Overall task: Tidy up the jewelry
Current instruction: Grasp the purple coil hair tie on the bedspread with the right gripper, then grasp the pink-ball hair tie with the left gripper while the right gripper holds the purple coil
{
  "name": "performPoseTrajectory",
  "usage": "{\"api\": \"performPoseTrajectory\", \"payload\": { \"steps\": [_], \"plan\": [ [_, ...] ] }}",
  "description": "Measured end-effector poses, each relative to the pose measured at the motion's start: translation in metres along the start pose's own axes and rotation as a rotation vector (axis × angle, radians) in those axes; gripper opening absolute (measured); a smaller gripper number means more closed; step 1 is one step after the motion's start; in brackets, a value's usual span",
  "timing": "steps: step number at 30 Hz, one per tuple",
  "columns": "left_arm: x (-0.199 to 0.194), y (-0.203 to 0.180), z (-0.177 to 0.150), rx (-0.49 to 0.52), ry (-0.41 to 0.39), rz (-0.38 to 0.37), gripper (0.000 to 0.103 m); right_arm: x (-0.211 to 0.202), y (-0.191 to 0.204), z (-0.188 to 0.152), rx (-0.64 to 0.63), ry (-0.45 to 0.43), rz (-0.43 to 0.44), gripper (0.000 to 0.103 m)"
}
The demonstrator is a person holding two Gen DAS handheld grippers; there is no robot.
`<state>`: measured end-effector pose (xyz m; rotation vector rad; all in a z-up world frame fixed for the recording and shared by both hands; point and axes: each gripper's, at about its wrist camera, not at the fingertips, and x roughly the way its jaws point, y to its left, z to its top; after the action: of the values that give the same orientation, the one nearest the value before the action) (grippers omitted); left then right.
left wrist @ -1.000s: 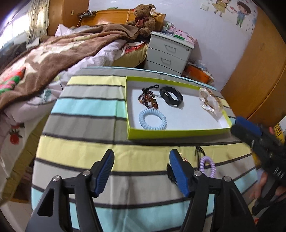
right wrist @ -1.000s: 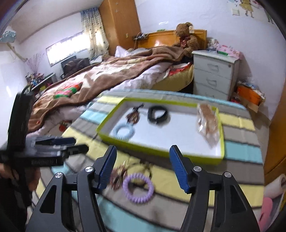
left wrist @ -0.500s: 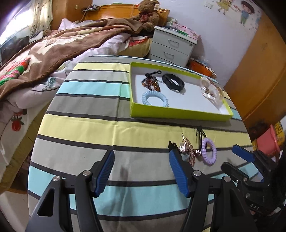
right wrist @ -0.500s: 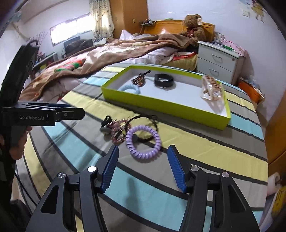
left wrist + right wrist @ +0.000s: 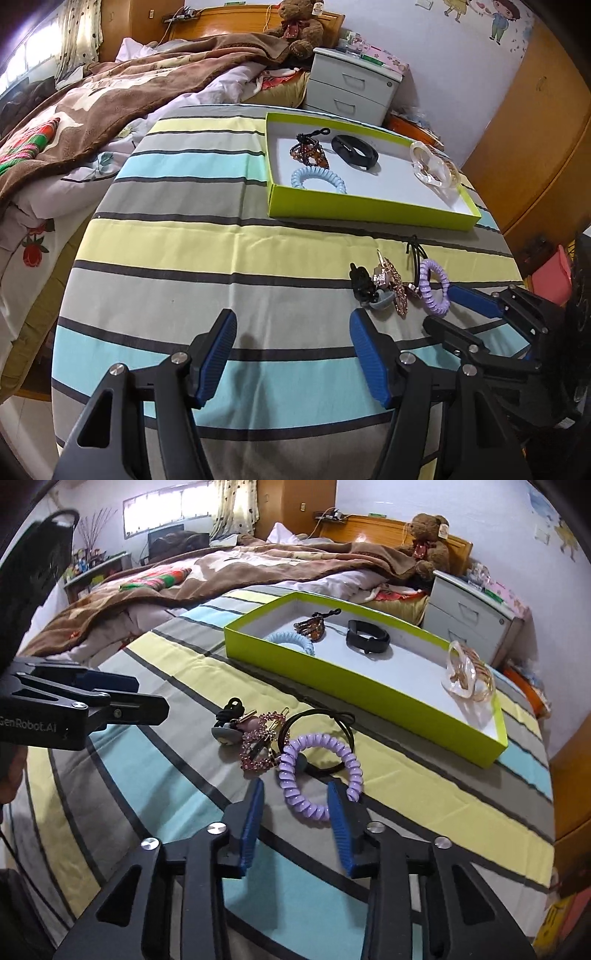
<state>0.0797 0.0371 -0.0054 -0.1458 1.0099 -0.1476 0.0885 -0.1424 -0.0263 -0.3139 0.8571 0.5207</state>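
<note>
A purple coil hair tie (image 5: 317, 771) (image 5: 434, 286) lies on the striped cloth beside a pink rhinestone clip (image 5: 258, 742), a black and grey claw clip (image 5: 227, 720) and a black elastic cord (image 5: 321, 716). My right gripper (image 5: 295, 790) (image 5: 448, 310) is low over the tie. Its jaws are closing, with the tie's near arc between them and a gap still at the left pad. My left gripper (image 5: 291, 321) (image 5: 144, 694) stands open over bare cloth, left of the pile. The green box (image 5: 369, 210) (image 5: 332, 679) holds a blue coil tie (image 5: 317, 177), a black band (image 5: 354, 151), a brown beaded piece (image 5: 308, 153) and a clear bangle (image 5: 434, 168).
A bed with a brown blanket (image 5: 129, 96) runs along the table's far left side. A white nightstand (image 5: 351, 92) and a teddy bear (image 5: 299, 29) stand behind the box. A wooden wardrobe (image 5: 535, 147) is on the right.
My right gripper has come down to the purple tie and its jaws have narrowed around the tie's near arc. The left gripper has drifted slightly lower, still open.
</note>
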Motion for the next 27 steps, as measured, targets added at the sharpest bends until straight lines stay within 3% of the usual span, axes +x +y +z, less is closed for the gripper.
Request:
{"api": "performPoseTrajectory", "payload": {
  "steps": [6,22,27],
  "plan": [
    [0.0,-0.005,-0.001,0.011,0.01,-0.01,0.066,0.004,0.004,-0.003,-0.028,0.011,-0.008,0.011],
    [0.01,-0.022,0.005,0.009,0.017,-0.092,0.066,-0.025,-0.025,-0.018,0.124,-0.075,-0.036,0.01],
    [0.021,-0.034,0.009,0.03,0.027,-0.074,0.066,-0.032,-0.034,-0.023,0.162,-0.093,-0.037,0.01]
  ]
}}
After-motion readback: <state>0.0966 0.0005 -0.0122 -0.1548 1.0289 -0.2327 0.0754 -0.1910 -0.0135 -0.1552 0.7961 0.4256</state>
